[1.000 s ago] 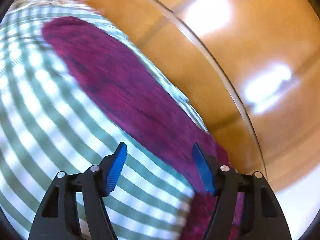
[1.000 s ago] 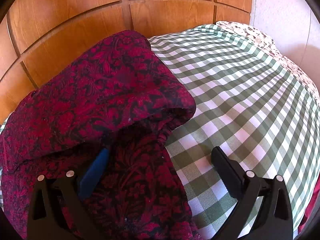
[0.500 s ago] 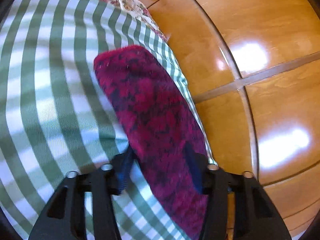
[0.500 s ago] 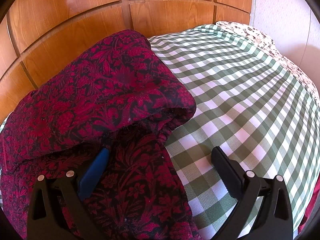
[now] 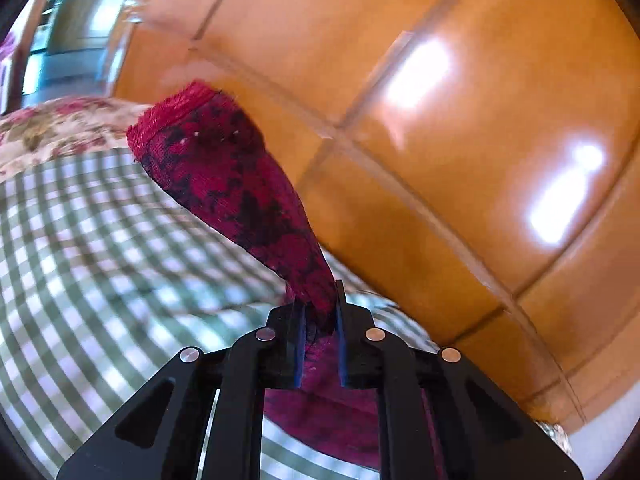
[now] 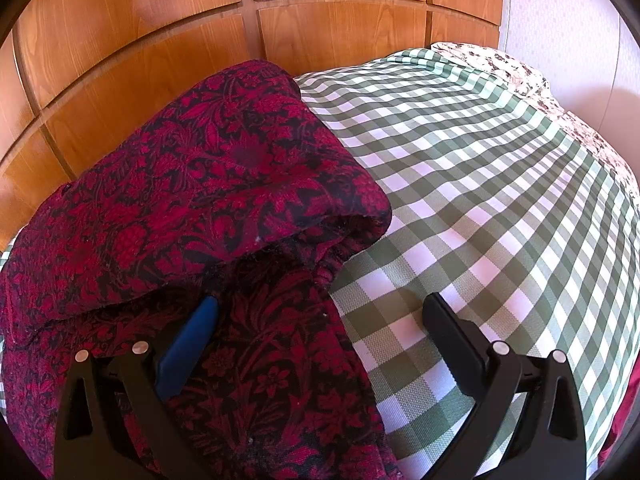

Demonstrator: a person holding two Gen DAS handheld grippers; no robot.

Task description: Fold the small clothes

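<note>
A dark red garment with a black floral pattern lies on the green-and-white checked cloth, its upper part folded over the lower part. My right gripper stands open over the garment's right edge, left finger on the fabric and right finger above the checked cloth. In the left wrist view my left gripper is shut on a sleeve-like strip of the red garment. That strip rises off the cloth and ends in a hemmed edge.
Glossy wooden panels stand close along the garment's side of the bed. A floral bedcover shows beyond the checked cloth's far edge, next to a pale wall.
My left gripper closed on the red strip and lifted it off the checked cloth. The right gripper and the folded garment stayed still.
</note>
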